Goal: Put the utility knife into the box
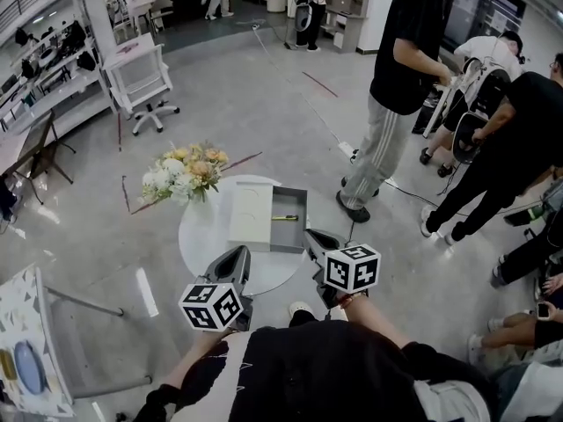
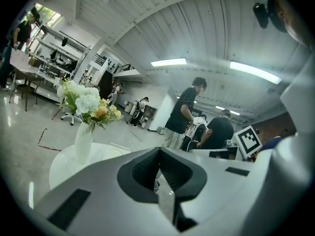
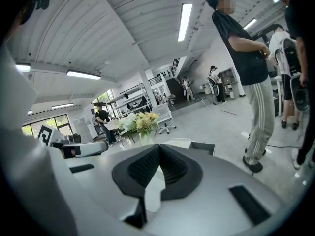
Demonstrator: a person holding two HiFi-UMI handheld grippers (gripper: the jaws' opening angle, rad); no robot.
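On the round white table (image 1: 208,236) stands a grey box (image 1: 291,236) with its white lid (image 1: 251,216) lying open to the left. A yellow-green utility knife (image 1: 284,218) lies inside the box near its far end. My left gripper (image 1: 235,260) hovers at the table's near edge, shut and empty. My right gripper (image 1: 317,241) is just right of the box's near corner, also shut with nothing in it. The left gripper view shows the jaws closed together (image 2: 158,155) over the table (image 2: 64,163). In the right gripper view the jaws (image 3: 158,150) meet too, with the box (image 3: 203,147) ahead.
A vase of white and yellow flowers (image 1: 185,174) stands at the table's far left. Several people (image 1: 400,69) stand and sit to the right. A white office chair (image 1: 141,82) is far left, and a patterned table (image 1: 31,350) sits at the lower left.
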